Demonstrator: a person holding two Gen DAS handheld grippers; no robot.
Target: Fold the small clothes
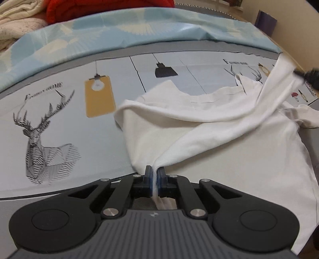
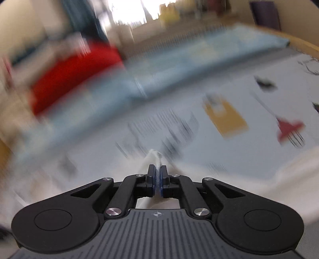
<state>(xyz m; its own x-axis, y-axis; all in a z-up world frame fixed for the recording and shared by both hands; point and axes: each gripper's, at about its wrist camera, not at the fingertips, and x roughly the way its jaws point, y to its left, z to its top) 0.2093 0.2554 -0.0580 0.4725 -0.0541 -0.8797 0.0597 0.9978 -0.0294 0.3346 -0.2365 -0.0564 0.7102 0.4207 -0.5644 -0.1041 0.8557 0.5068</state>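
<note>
A small white garment [image 1: 209, 127] lies partly spread on a printed sheet [image 1: 59, 119]. My left gripper [image 1: 155, 171] is shut on a bunched edge of it near the sheet's front. A strip of the garment rises taut to the upper right, where my right gripper [image 1: 307, 76] shows as a dark blur holding it. In the right wrist view, which is heavily motion-blurred, my right gripper [image 2: 158, 171] is shut on a white fold of the garment [image 2: 153, 157] above the sheet.
A light blue patterned cloth [image 1: 139, 33] lies across the back of the sheet. Red [image 1: 99, 8] and cream [image 1: 18, 22] fabrics are piled at the back left. A dark purple object [image 1: 266, 21] stands at the back right by the wall.
</note>
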